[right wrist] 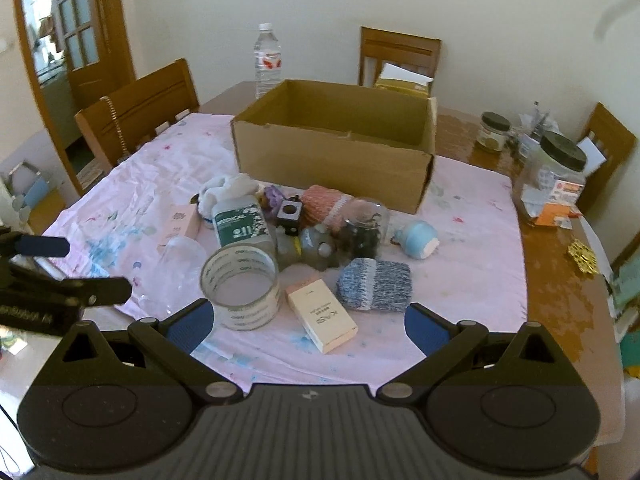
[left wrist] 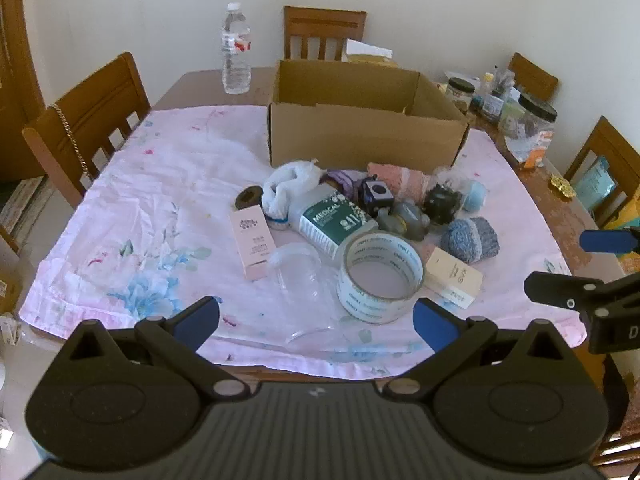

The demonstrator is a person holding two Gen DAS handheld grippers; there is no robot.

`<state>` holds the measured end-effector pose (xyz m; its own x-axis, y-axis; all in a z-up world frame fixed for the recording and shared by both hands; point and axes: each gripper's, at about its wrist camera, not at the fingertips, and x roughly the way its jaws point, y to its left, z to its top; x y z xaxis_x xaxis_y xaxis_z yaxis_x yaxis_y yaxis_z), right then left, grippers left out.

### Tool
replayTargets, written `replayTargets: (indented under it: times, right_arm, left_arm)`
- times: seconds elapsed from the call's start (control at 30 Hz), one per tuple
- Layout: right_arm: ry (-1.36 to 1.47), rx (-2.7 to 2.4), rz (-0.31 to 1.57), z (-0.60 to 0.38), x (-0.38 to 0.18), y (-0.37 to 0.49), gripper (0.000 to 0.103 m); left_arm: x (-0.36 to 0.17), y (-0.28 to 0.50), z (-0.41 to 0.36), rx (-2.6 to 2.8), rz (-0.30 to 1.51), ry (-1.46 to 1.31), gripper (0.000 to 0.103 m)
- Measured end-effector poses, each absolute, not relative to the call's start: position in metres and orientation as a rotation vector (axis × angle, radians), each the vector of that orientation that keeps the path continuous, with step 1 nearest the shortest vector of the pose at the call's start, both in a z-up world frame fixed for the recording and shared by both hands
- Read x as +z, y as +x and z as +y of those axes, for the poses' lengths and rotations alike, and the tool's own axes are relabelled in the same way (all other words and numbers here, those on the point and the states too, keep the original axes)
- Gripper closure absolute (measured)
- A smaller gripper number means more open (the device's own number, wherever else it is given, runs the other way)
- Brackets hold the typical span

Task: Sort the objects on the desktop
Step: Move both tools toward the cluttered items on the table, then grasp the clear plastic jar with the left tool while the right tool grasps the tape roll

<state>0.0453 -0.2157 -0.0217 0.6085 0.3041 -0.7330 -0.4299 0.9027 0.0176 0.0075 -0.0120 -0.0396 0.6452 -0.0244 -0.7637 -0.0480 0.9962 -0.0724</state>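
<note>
Left gripper (left wrist: 316,322) and right gripper (right wrist: 306,324), each level and facing forward, jaws spread wide with nothing between the blue pads (left wrist: 434,324)

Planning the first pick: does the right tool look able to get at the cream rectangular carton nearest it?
Probably yes. The right tool is open, and the cream rectangular carton lies flat just ahead of it, apart from the clear tape roll and the blue-grey knitted pouch, with nothing on top.

Hidden / cut off
Cardboard box (left wrist: 362,136) floor hidden by near wall; small print on medical bottle (left wrist: 336,220) unreadable; right gripper (left wrist: 608,268) cut by frame edge.
</note>
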Motion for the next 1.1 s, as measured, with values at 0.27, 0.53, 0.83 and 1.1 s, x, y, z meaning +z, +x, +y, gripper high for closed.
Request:
replayTargets:
  times: [0.27, 0.53, 0.83, 1.1]
  right_arm:
    - [-0.182, 0.445, 0.817, -0.209, -0.029, 0.045, 0.0]
    - [-0.185, 0.465, 0.832, -0.195, -0.035, 0.052, 0.0]
    - [-0.203, 0.488, 0.895, -0.162, -0.055, 0.067, 0.0]
    - [-0.207, 0.506, 0.938, -0.146, -0.066, 0.08, 0.0]
  left_arm:
    - [-0.055, 0.018, -0.005, -0.103, 0.899, 0.017, 0.001]
    - [-0.071, 0.031, 0.001, -0.232, 0.89, 0.175, 0.001]
    - [-0.085, 0.041, 0.008, -0.377, 0.856, 0.338, 0.001]
    - [-0.095, 0.066, 0.015, -0.601, 0.847, 0.54, 0.001]
